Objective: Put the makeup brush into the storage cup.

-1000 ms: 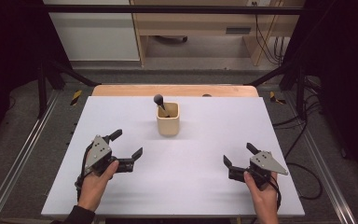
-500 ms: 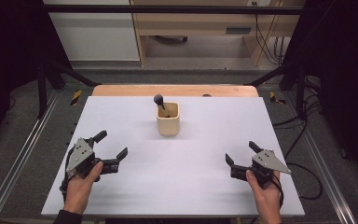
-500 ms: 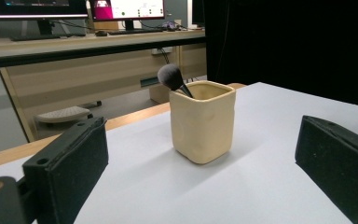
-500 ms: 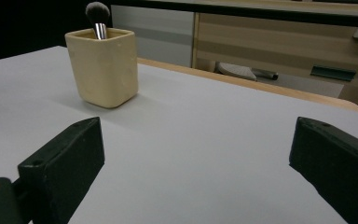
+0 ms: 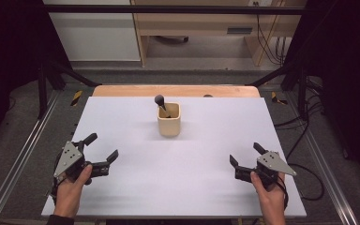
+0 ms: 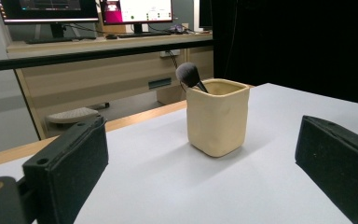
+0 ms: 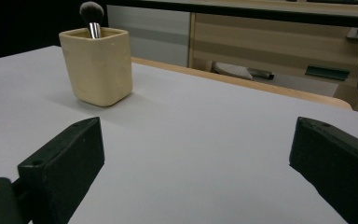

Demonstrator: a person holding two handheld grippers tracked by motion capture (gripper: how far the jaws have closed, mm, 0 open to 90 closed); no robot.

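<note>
Left gripper [image 5: 102,153] near edge, jaws wide, empty; right gripper [image 5: 244,155] likewise, spread, nothing held. Cup [image 5: 169,119] mid-table, well apart, brush [image 5: 161,102] tilted inside. Best approach: come level, straddle brush handle above rim, steady cup.

A white surface [image 5: 192,187] fills the lower middle of the frame, with a strip of bare wood along its far edge. 1 cream square cup [image 5: 169,120] stands on it, upper centre, upright.
</note>
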